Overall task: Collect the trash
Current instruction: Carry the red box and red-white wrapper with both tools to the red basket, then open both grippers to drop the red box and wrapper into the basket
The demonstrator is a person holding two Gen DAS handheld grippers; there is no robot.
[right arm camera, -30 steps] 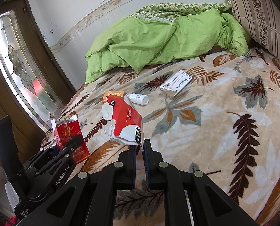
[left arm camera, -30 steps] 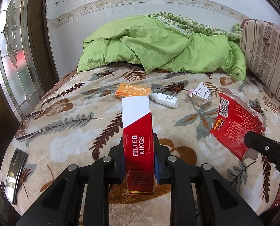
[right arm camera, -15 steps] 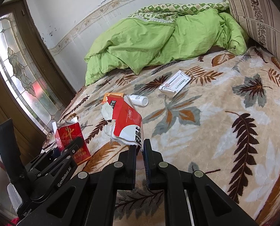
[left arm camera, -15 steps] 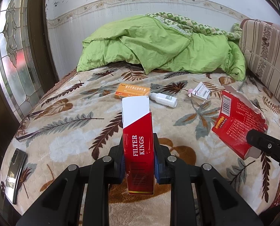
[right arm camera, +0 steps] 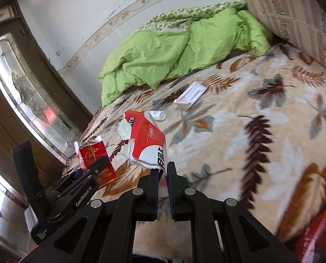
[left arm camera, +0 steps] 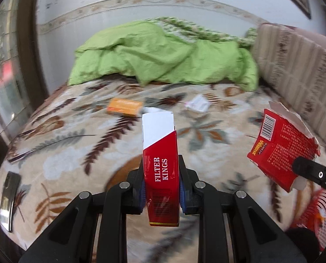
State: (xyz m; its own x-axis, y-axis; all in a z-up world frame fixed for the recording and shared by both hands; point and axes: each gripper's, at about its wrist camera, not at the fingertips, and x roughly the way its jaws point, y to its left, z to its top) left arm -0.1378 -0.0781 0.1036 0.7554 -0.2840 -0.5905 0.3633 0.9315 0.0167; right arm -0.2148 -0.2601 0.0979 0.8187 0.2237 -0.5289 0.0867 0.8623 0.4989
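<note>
Pinching an upright red-and-white cardboard cigarette pack, the left gripper hangs over the leaf-patterned blanket; the right gripper clamps a torn red carton (possibly flattened).

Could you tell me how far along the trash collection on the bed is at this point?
Midway. In hand: the left gripper is shut on the red cigarette box, and the right gripper pinches the torn red carton. A red basket shows at the bed's near edge; nothing visibly dropped in yet. Left on the blanket: the orange box, the white bottle and the white packet.
</note>
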